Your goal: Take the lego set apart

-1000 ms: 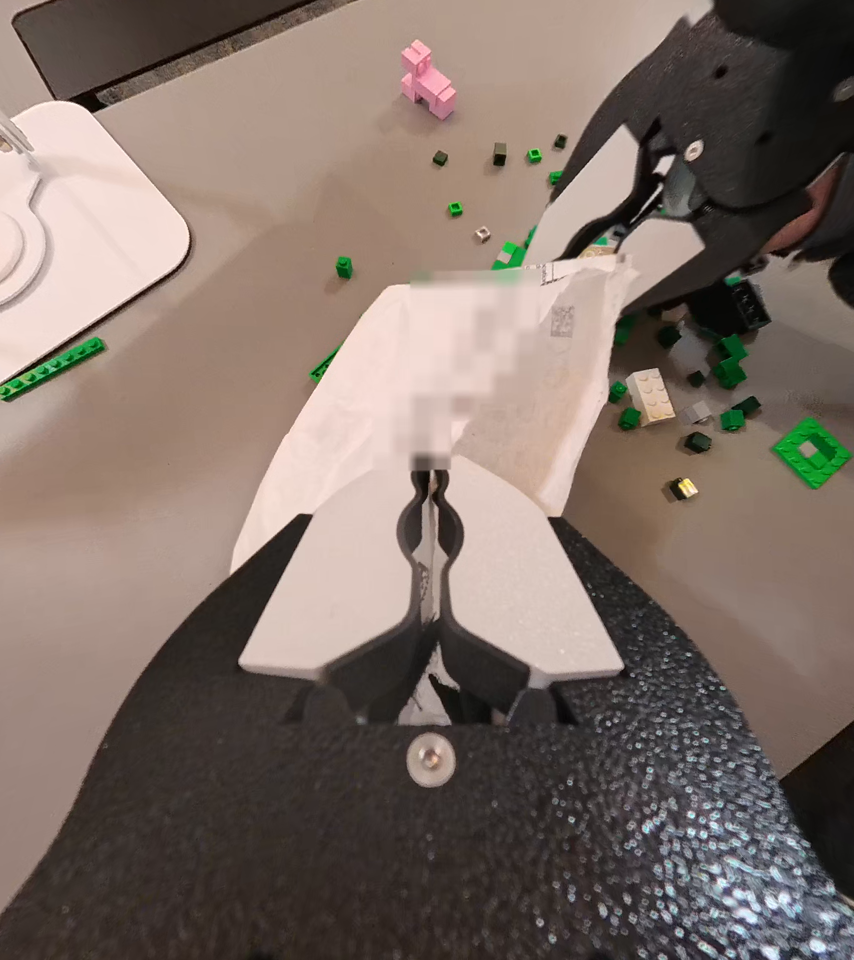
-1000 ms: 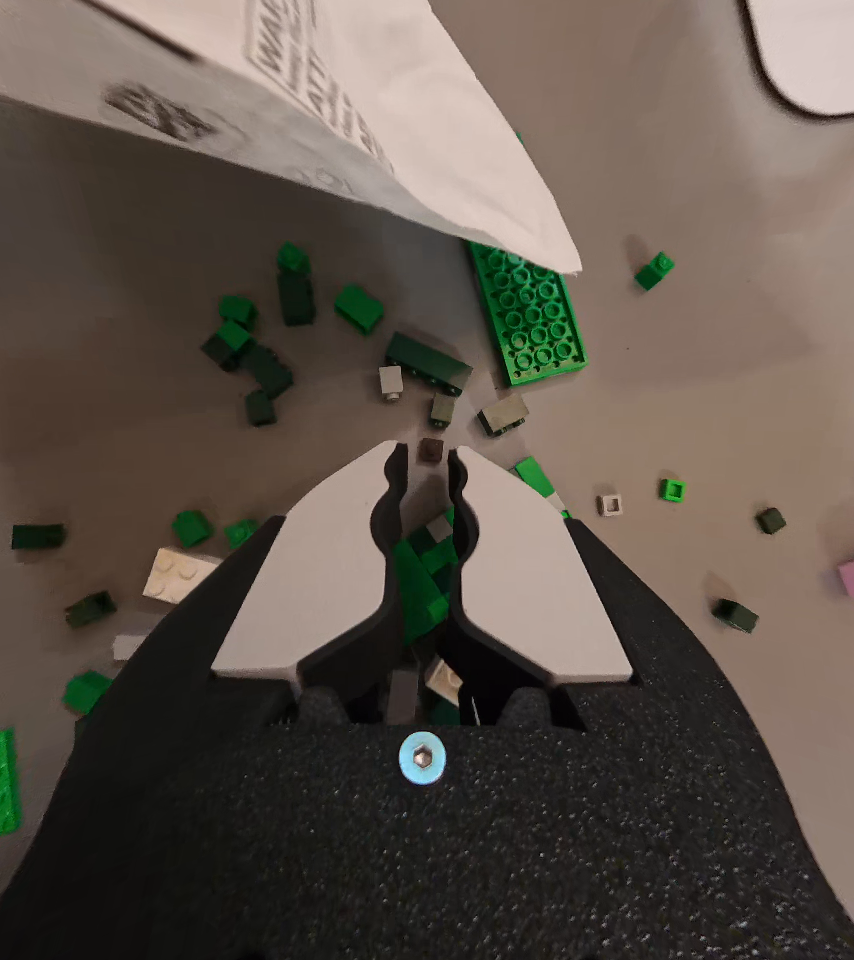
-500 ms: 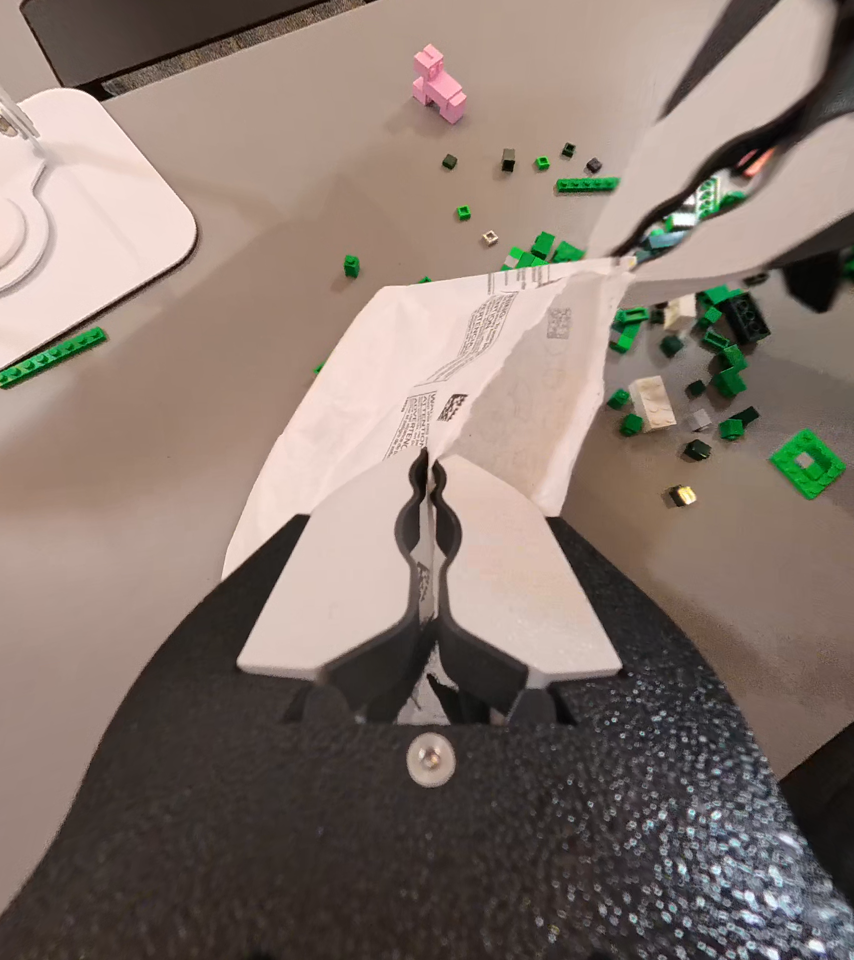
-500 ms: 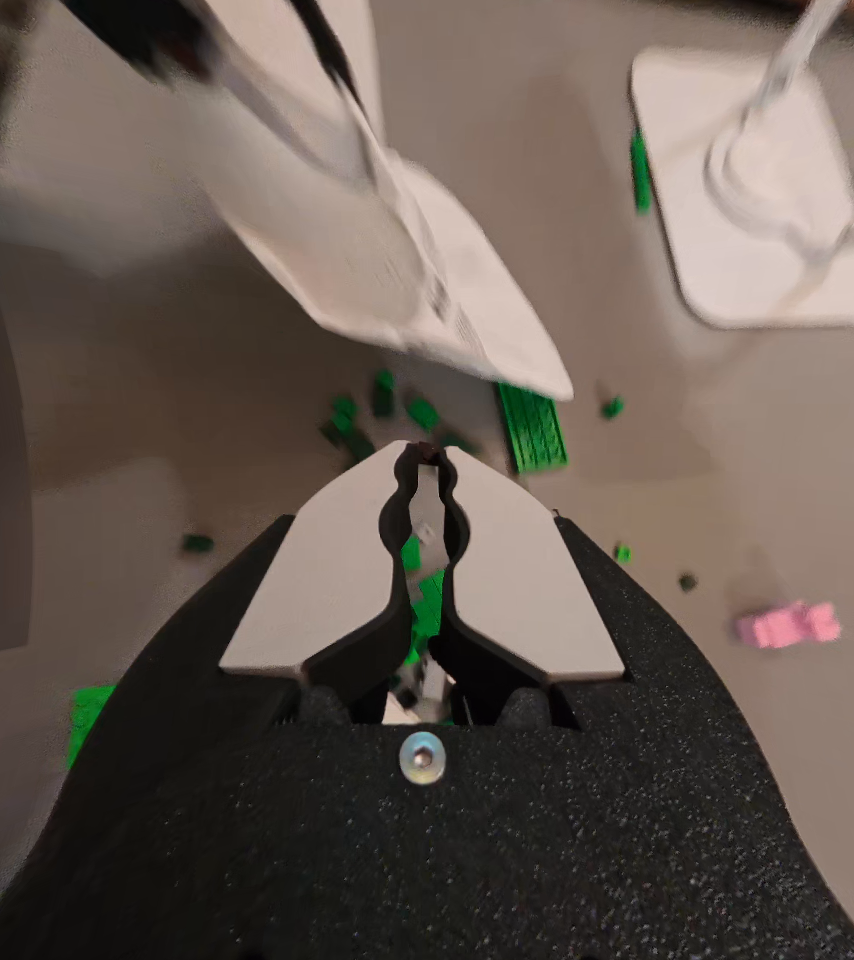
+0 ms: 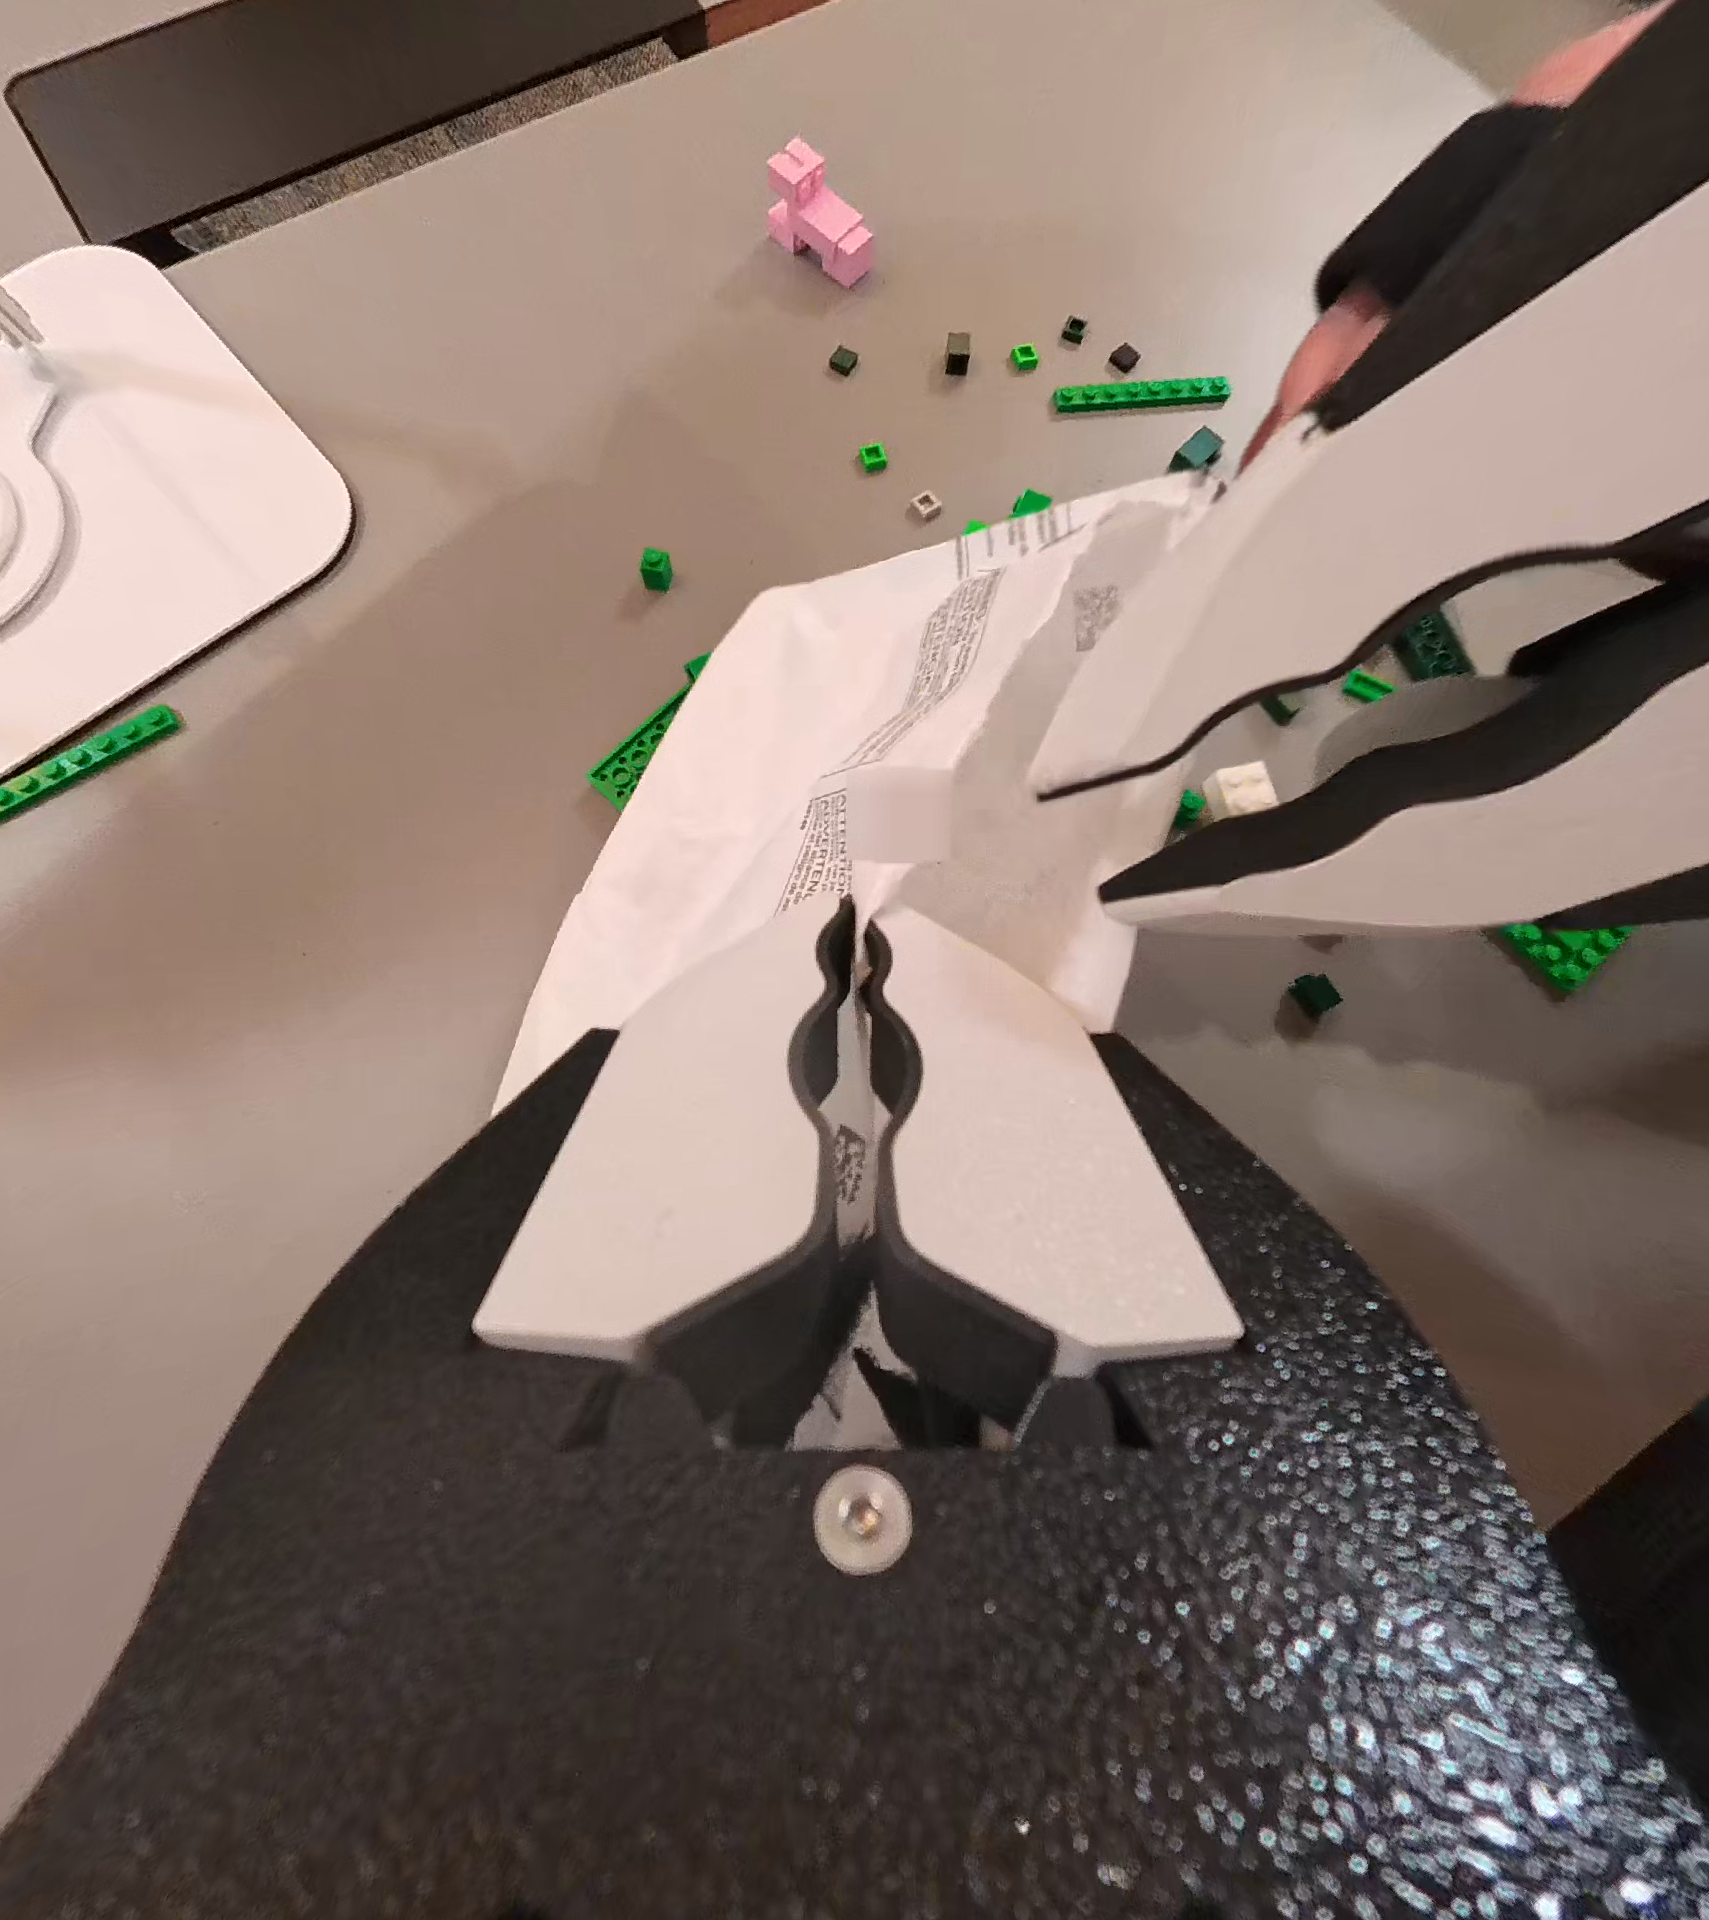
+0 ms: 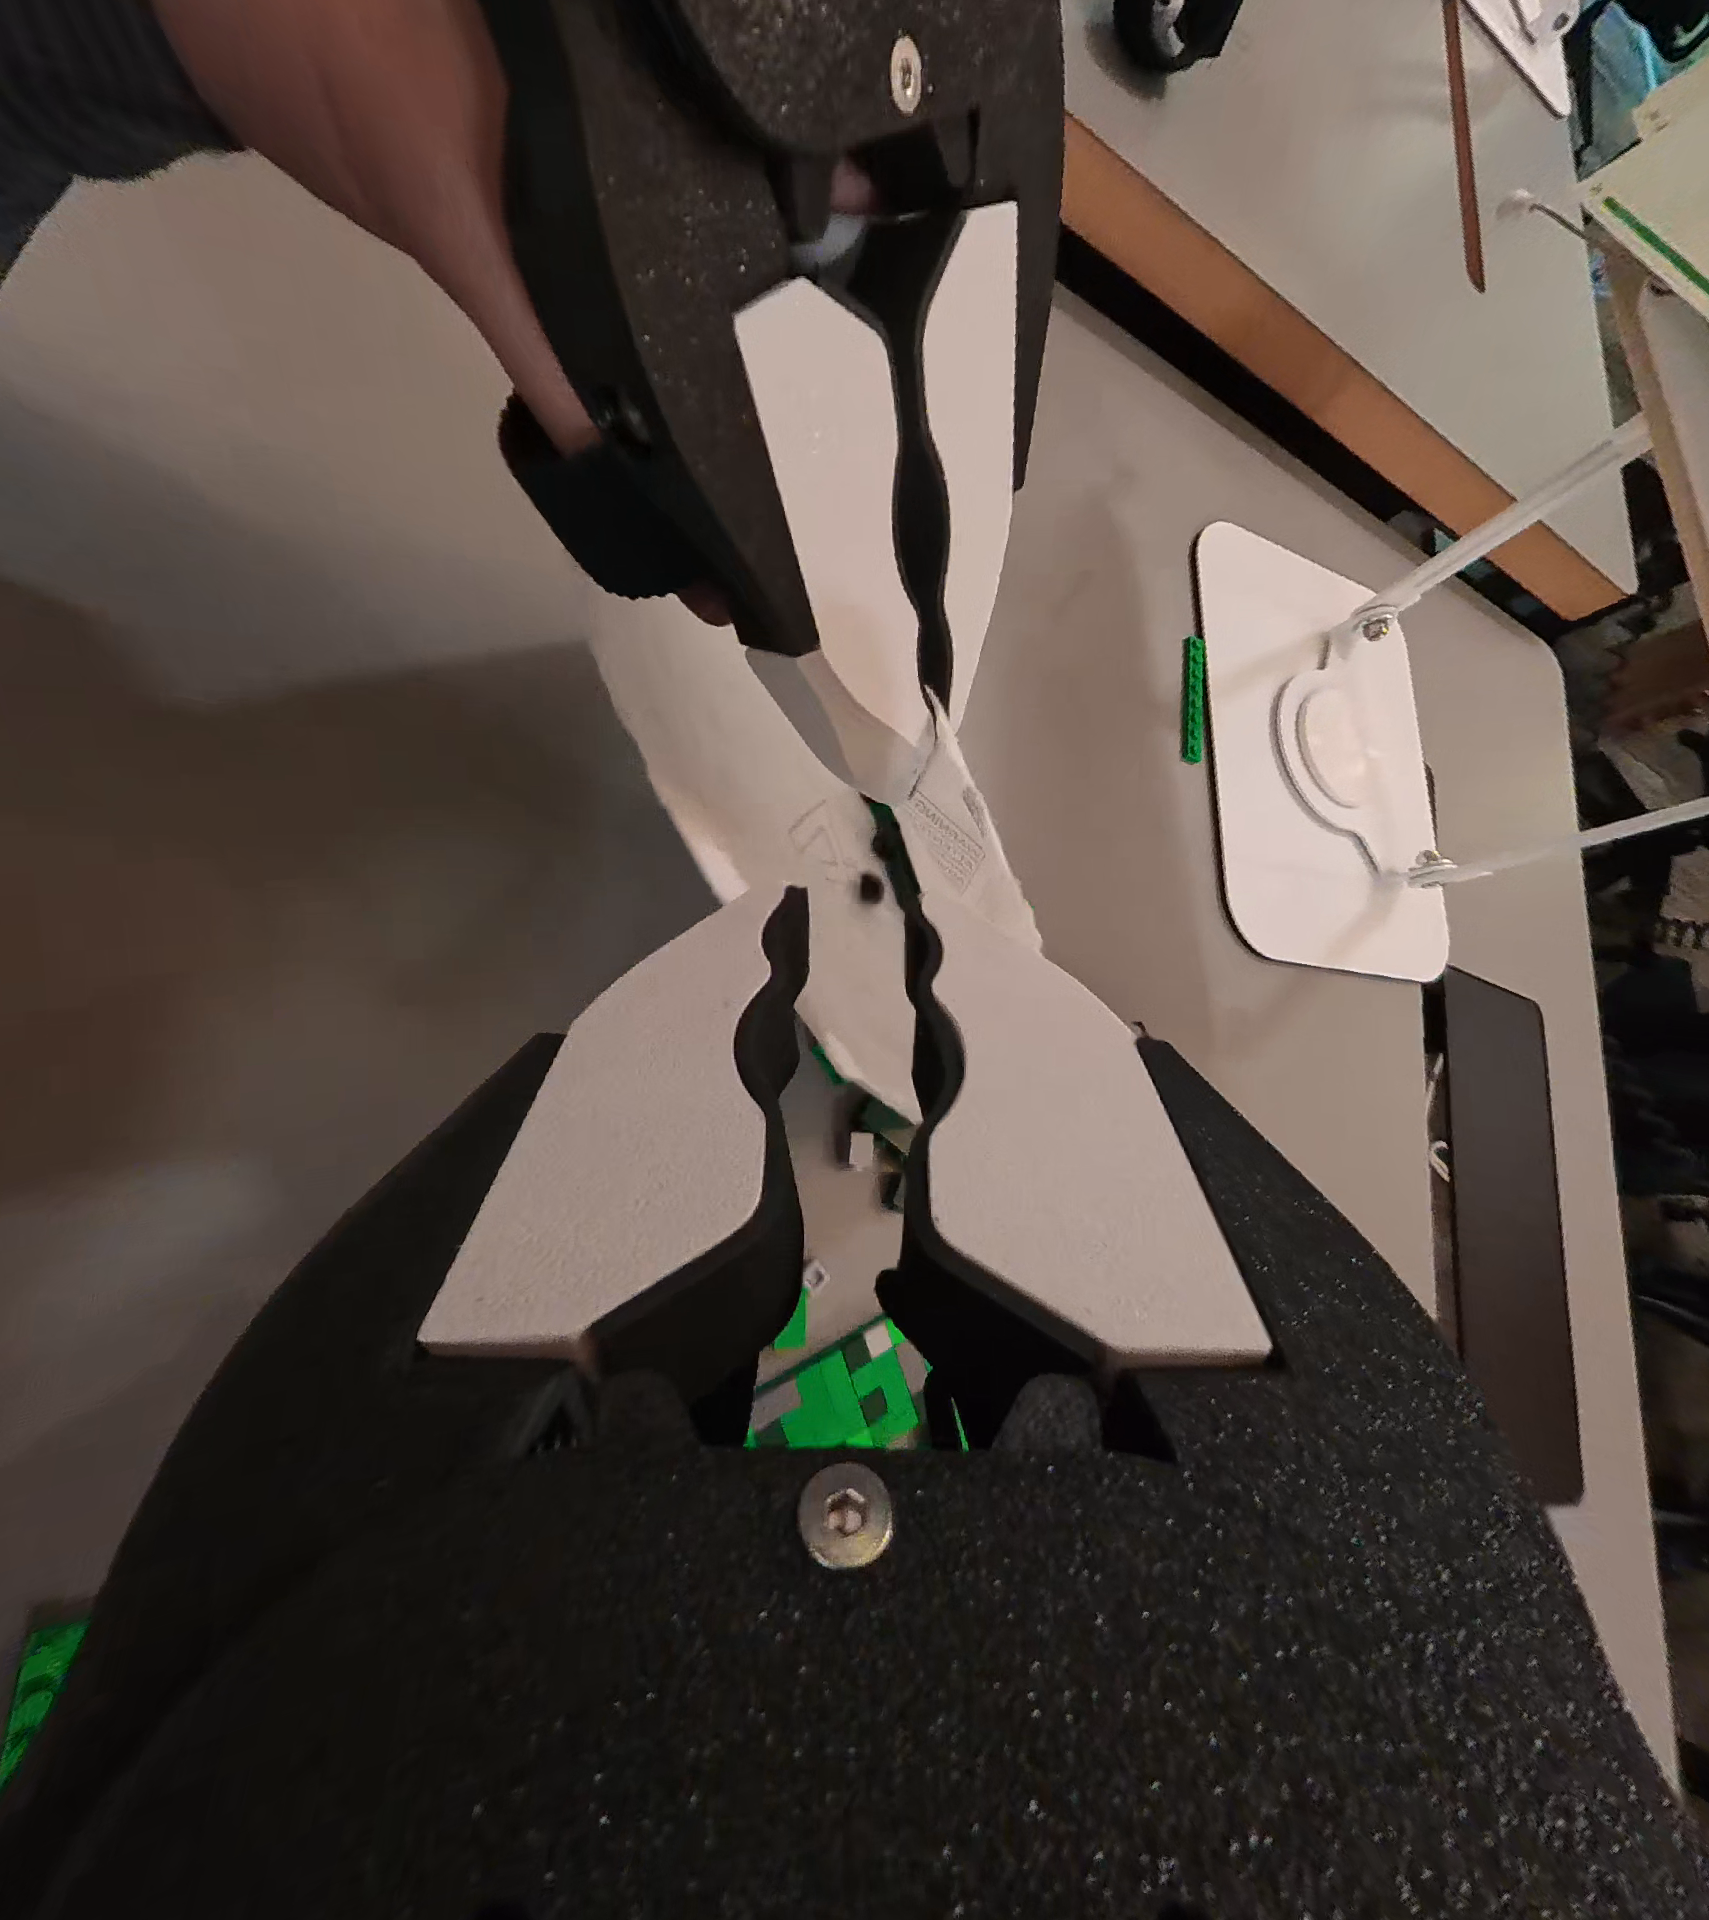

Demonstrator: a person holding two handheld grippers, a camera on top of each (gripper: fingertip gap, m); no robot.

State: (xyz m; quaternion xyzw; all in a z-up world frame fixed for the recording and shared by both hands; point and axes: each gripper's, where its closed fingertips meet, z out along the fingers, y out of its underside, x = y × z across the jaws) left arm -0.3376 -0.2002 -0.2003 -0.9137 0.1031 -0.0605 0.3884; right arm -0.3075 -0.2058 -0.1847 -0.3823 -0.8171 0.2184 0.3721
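The left gripper is clamping the torn white paper bag, its jaws pressed together on the paper, and the bag is hanging just ahead of them above the table. That grip is unchanged from a second ago.

What has changed is the right gripper. A second ago it was hovering low over the scattered bricks with its jaws nearly closed and nothing between them. It is now raised to the bag, jaws standing moderately apart, with the bag's torn edge lying between and just beyond its tips. No closure on the paper is visible, so it is not yet gripping. In the left wrist view its fingers are crossing in from the right and reaching into the bag's torn side.

Judgement: work is shifting from the loose pieces to the bag, probably to open or empty it.

The lego set is already largely in pieces. Small green, dark and pale loose bricks are lying on the table beyond and to the right of the left jaws, with a long green plate among them. A pink figure is standing assembled, well beyond the jaws. A green and grey built block is showing beneath the right jaws, so some disassembly appears to remain.
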